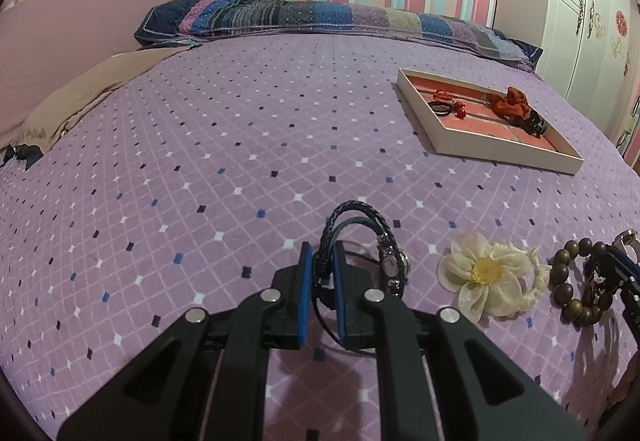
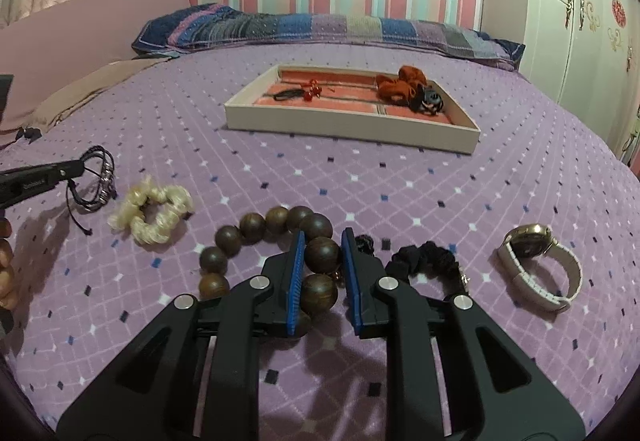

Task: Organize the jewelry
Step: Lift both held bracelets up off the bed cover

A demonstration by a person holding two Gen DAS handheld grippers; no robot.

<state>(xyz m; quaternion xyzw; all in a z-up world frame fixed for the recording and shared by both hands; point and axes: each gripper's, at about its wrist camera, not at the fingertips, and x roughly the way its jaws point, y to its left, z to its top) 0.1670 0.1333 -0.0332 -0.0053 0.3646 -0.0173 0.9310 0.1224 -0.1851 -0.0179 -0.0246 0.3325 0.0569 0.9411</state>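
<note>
Both claws loaded — tray ahead.

My left gripper (image 1: 322, 261) pinches the braided bracelet (image 1: 356, 219); my right gripper (image 2: 322, 251) clamps the wooden bead bracelet (image 2: 276, 225). The jewelry tray (image 2: 344, 123) lies straight beyond the right claw — nearer it than the left.

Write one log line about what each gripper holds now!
left gripper: shut on black braided bracelet | right gripper: around brown wooden bead bracelet
</note>
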